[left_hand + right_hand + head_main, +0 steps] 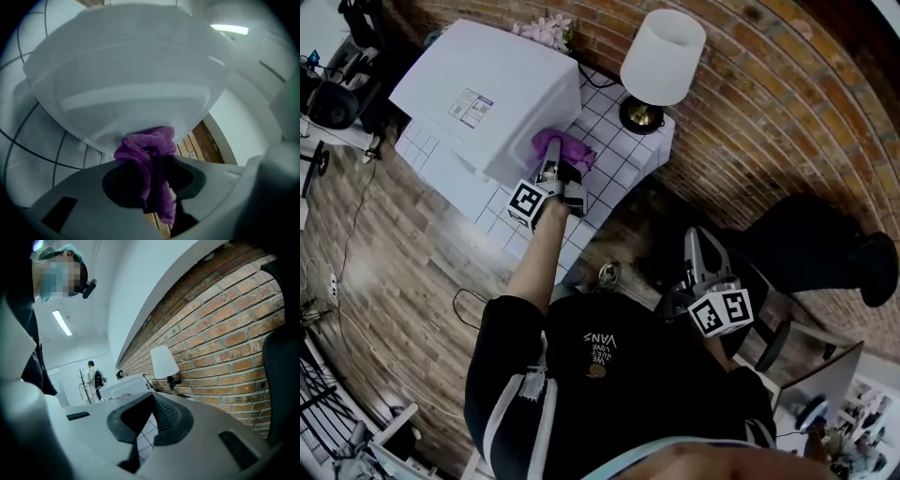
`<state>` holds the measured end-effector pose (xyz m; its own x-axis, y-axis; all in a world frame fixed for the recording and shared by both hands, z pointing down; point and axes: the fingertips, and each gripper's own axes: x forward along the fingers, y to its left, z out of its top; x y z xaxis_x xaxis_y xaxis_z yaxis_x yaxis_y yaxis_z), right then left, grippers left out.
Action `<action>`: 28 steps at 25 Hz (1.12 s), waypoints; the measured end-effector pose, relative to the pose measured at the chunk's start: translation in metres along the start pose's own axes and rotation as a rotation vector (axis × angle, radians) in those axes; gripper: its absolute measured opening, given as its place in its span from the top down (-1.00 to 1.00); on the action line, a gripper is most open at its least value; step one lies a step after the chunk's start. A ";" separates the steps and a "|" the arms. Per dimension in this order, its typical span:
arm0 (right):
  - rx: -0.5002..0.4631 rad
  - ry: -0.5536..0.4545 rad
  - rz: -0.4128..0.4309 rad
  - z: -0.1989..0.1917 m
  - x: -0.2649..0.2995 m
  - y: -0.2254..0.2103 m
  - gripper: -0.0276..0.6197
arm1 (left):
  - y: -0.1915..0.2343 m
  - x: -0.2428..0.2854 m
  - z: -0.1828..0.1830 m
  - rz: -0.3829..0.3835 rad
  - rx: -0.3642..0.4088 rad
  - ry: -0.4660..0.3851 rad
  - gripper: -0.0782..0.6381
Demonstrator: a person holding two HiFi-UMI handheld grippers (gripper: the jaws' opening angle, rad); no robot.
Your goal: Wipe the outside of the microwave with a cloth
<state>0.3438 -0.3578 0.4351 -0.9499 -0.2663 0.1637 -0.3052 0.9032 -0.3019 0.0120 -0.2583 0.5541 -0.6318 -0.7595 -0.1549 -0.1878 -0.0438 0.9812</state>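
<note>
The white microwave [492,94] stands on a white tiled table [614,155] in the head view. A purple cloth [563,148] is bunched against the microwave's near side wall. My left gripper [553,167] is shut on that cloth and holds it against the wall. In the left gripper view the cloth [149,161] hangs between the jaws, its top touching the microwave's white side [131,89]. My right gripper [699,251] hangs low beside the person's hip, away from the table. Its jaws meet with nothing between them [151,398].
A white-shaded lamp [662,58] stands on the table's far right corner against the brick wall [769,112]. Pink flowers [546,30] lie behind the microwave. A dark chair [825,248] stands to the right. A distant person [96,378] stands in the room.
</note>
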 end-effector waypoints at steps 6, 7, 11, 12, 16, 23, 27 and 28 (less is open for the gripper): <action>0.012 -0.003 -0.091 0.004 -0.011 -0.029 0.92 | 0.008 0.064 -0.039 -0.011 -0.008 0.055 0.41; 0.013 -0.004 -0.102 0.005 -0.011 -0.034 0.92 | 0.009 0.075 -0.044 -0.012 -0.007 0.063 0.41; 0.013 -0.013 -0.136 0.011 -0.013 -0.048 0.92 | 0.014 0.108 -0.058 -0.009 -0.001 0.085 0.41; 0.013 -0.016 -0.143 0.012 -0.013 -0.050 0.92 | 0.015 0.114 -0.059 -0.008 0.003 0.083 0.41; 0.021 -0.020 -0.159 0.013 -0.014 -0.057 0.92 | 0.020 0.124 -0.058 0.000 0.019 0.079 0.41; 0.025 -0.009 -0.109 0.012 0.000 -0.050 0.92 | 0.013 0.096 -0.064 -0.008 0.021 0.103 0.41; 0.014 0.002 -0.031 0.010 0.018 -0.031 0.92 | 0.010 0.052 -0.059 0.002 0.014 0.098 0.41; 0.011 0.006 -0.008 0.009 0.023 -0.024 0.92 | 0.011 0.038 -0.055 0.008 0.005 0.089 0.41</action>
<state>0.3290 -0.3889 0.4379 -0.9469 -0.2716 0.1722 -0.3138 0.8972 -0.3106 0.0274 -0.3238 0.5650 -0.5642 -0.8144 -0.1357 -0.1865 -0.0344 0.9818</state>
